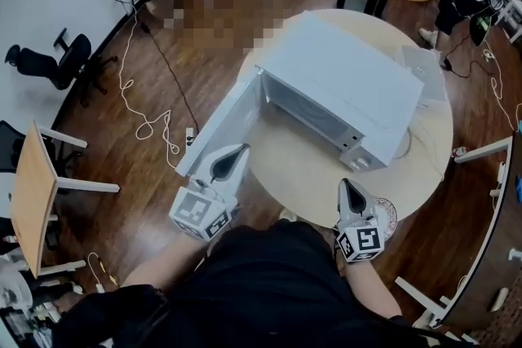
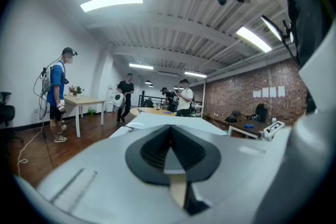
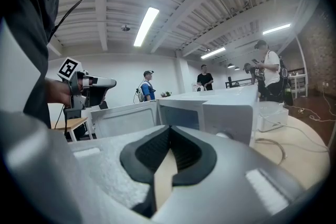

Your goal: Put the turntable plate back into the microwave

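standing at the very start of the job, carrying nothing yet. holding the left gripper [image 1: 238,149] closed tight, with jaws pressed together on nothing, just beside the swung-open door [image 1: 222,126] of the microwave [image 1: 347,81]. holding the right gripper [image 1: 346,185] likewise closed and empty, over the near edge of the round table [image 1: 294,171], pointing toward the microwave's control side. leaving the cavity [image 1: 306,116] open and, as far as can be made out, without a plate inside. noticing a round, pattern-rimmed disc [image 1: 386,213] at the table's near edge, just beside the right gripper's marker cube and partly covered by it. judging this to be the turntable plate, though too small to be sure. judging the step in hand as the approach before the pick-up. needing next: parting one gripper's jaws, turning toward the disc, and taking its rim without nudging it off the table edge. then carrying it level through the doorway and setting it down centred on the cavity floor. minding the open door crowding the left gripper.
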The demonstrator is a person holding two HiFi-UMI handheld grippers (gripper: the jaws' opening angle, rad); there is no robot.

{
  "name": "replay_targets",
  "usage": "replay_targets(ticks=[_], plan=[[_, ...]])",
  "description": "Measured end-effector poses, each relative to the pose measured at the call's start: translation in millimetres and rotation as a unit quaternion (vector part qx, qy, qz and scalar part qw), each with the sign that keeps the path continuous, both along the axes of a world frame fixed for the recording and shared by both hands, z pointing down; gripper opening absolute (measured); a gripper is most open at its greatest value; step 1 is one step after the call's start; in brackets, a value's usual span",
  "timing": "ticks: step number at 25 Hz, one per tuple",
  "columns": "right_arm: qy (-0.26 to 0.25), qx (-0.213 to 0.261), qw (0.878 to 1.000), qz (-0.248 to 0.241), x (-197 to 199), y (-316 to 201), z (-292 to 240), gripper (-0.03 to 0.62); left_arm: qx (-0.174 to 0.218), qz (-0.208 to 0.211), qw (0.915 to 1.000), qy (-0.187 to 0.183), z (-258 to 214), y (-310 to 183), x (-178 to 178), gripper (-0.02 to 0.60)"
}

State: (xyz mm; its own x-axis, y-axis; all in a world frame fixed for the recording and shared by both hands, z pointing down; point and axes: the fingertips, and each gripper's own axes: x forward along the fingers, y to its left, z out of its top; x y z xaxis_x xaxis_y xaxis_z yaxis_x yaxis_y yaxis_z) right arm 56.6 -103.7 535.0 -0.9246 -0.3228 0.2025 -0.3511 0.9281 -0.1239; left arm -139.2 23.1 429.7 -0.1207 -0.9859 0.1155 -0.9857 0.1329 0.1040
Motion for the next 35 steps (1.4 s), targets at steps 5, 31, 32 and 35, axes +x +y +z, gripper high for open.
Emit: replay_targets(ticks=[5, 31, 32, 35], plan=[[-0.008, -0.005, 1.0, 0.012, 4.3, -15.5, -8.2, 0.002, -0.006, 0.014, 0.9999, 0.001, -10.1, -18.5, 3.5, 0.003], [-0.006, -0.03, 0.99, 0.138, 33.2, -28.1, 1.6, 0.002, -0.021, 0.146, 0.9891, -0.01, -18.2, -79.5, 4.9, 0.003], [-0.005, -0.029, 0.988, 0.149, 35.5, -28.4, 1.5, 0.002, -0.019, 0.154, 0.9879, -0.009, -18.9, -85.0, 3.6, 0.003], [0.0, -0.026, 0.985, 0.172, 36.8, -29.3, 0.4, 0.002, -0.011, 0.174, 0.9846, -0.015, -21.9, -100.3, -2.6, 0.003]])
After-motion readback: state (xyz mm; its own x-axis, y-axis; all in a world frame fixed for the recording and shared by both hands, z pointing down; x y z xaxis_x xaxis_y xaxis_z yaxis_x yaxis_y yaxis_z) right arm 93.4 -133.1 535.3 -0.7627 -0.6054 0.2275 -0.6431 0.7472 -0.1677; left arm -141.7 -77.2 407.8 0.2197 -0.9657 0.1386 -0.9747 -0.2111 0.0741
